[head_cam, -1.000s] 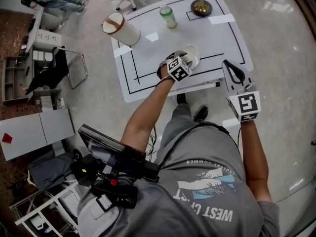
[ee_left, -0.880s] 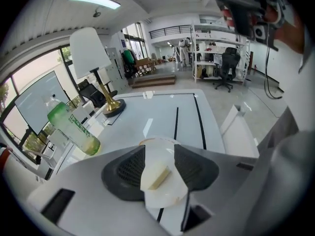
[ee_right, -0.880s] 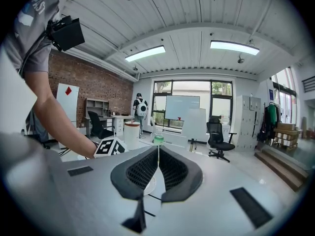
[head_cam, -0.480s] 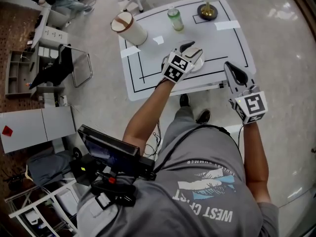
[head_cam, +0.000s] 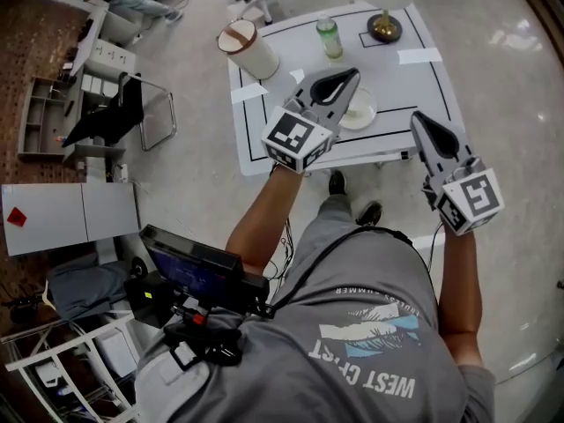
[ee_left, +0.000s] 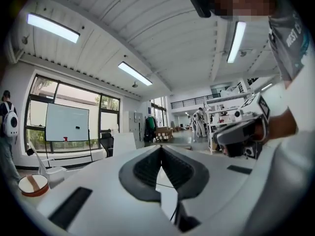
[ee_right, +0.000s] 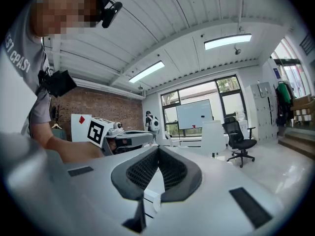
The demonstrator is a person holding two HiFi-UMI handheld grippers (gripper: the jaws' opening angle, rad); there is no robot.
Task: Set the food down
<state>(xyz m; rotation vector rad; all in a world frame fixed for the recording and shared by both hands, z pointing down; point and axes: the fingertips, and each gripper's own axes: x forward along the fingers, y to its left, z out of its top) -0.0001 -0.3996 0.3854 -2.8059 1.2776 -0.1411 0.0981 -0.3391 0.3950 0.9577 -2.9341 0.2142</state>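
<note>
Food is down on table, so my left gripper just clenched empty, right gripper clenched empty too, both clear above

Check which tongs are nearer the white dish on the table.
Left. The left tongs, shut and empty, hang over the left edge of the dish; the right tongs sit off to its right, by the front right corner of the table.

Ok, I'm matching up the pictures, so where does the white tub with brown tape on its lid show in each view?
Head view: the white tub, upper left of centre, at the table's far left corner.
Left gripper view: bottom left edge.
Right gripper view: not in it.
Shared landmark: the whiteboard, in both gripper views.
</note>
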